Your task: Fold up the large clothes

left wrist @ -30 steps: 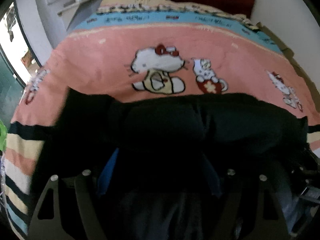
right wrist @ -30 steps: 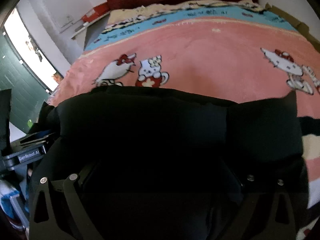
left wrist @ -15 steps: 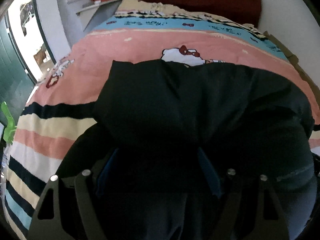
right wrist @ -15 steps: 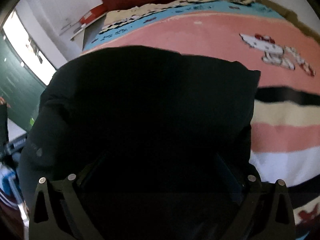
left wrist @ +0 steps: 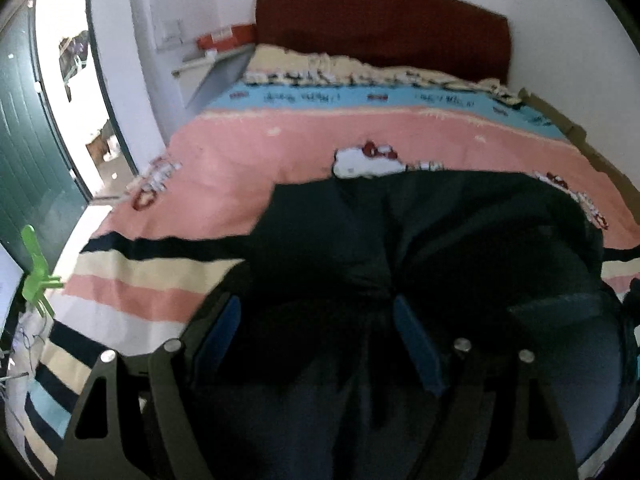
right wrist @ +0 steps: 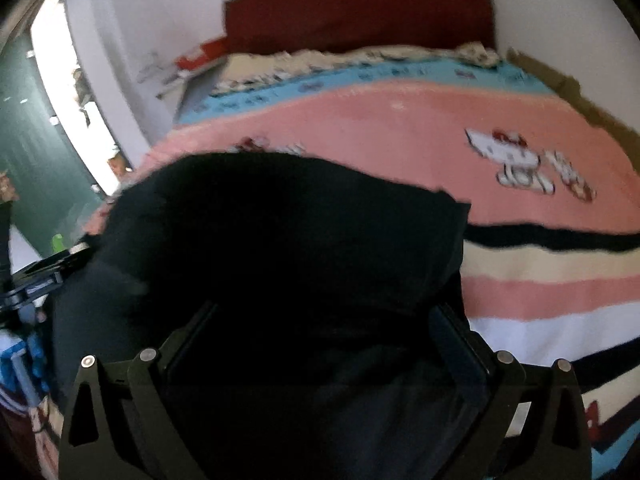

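Observation:
A large black garment (left wrist: pixel 440 240) is bunched up above the striped end of a pink cartoon-cat blanket (left wrist: pixel 280 152). My left gripper (left wrist: pixel 316 312) is buried in it; the blue finger pads (left wrist: pixel 222 324) stand apart with thick cloth between them, and folds fan out from the right fingertip. In the right wrist view the same black garment (right wrist: pixel 280 220) mounds over my right gripper (right wrist: pixel 324 312), hiding its fingertips. Its right corner sticks up over the blanket (right wrist: pixel 400 140). Both grippers hold the garment off the bed.
A dark red headboard (left wrist: pixel 380 28) and white wall close the far end of the bed. An open doorway (left wrist: pixel 80 120) with a green door is at left. A green plastic piece (left wrist: pixel 34 272) sits at the bed's left edge. Brown cardboard (left wrist: pixel 560 120) lines the right side.
Both grippers have risen and pulled back from the bed with the garment. Its far edge, flat on the blanket one second ago, now stands up as a mound nearer the striped end.

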`<state>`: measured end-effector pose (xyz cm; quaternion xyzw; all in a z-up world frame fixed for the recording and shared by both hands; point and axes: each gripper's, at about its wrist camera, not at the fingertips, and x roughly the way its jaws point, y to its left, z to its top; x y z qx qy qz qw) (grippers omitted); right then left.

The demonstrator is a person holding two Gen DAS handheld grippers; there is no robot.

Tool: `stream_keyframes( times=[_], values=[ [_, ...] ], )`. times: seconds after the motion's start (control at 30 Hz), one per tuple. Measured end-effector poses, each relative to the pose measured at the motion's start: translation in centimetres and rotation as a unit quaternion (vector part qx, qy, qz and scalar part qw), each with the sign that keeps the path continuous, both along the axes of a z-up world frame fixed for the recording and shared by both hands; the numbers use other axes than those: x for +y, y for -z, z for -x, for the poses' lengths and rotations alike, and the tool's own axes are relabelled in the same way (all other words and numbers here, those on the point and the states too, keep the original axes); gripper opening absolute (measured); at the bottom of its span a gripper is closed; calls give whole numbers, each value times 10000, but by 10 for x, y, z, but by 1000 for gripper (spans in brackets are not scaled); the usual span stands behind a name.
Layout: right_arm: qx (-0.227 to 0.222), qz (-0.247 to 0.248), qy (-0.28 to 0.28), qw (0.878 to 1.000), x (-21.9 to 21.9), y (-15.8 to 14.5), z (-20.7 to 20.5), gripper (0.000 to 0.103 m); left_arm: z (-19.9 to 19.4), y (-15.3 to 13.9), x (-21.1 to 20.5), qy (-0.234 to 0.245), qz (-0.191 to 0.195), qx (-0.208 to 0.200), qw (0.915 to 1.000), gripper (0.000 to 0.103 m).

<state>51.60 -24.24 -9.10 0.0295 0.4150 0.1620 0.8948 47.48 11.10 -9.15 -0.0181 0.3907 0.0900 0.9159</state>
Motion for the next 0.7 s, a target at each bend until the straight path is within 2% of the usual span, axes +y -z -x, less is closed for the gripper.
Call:
stream_keyframes(
  times=[0.07,0.17,0.27,0.37,0.7],
  values=[
    [-52,-46,-236,9997,7,-8,16,101,11,-3,2,-64,-66,-67,9999,79],
    [21,85,-400,9992,16,0,31,101,21,4,6,-95,-219,-58,9997,79],
    [280,3,-233,9993,10,22,32,101,25,18,12,-55,-141,29,9999,79],
    [433,-231,-143,9987,-3,42,26,102,31,30,16,-62,-47,-100,9999,79],
    [335,-390,-190,9985,-2,64,30,102,38,46,12,32,-87,-337,9994,79]
  ],
)
